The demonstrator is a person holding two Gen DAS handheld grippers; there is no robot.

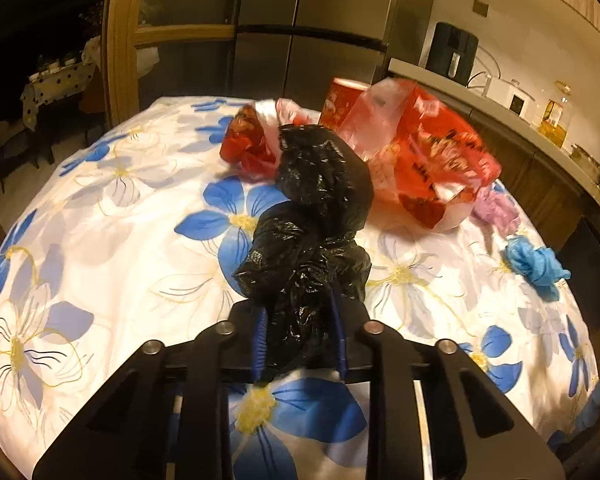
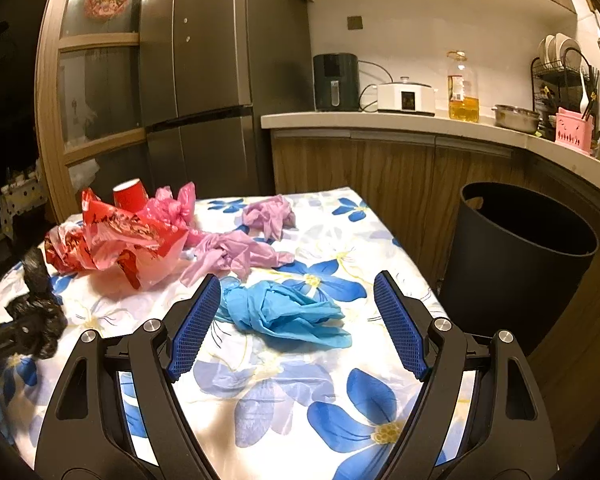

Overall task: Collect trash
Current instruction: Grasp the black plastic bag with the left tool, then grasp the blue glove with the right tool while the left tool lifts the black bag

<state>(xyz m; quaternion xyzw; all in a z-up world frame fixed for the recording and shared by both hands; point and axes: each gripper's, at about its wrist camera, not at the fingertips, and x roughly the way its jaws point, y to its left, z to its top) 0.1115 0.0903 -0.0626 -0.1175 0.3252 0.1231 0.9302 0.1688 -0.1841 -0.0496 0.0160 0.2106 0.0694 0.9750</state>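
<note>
Left gripper [image 1: 300,332] clenched on the near end of a crumpled black bag [image 1: 316,216], blue pads pressed into the plastic on both sides. Right gripper [image 2: 296,324] spread wide, grasping nothing, pads either side of a blue glove [image 2: 284,312] lying on the flowered bench [image 2: 284,396], no contact. Beyond the blue glove, two pink gloves [image 2: 240,252]; left of it, a red-and-white plastic bag [image 2: 120,240] with a red cup [image 2: 130,196] behind. Right of the blue glove, past the bench edge, an open black bin [image 2: 516,264]. Bare cloth nearer than the glove.
</note>
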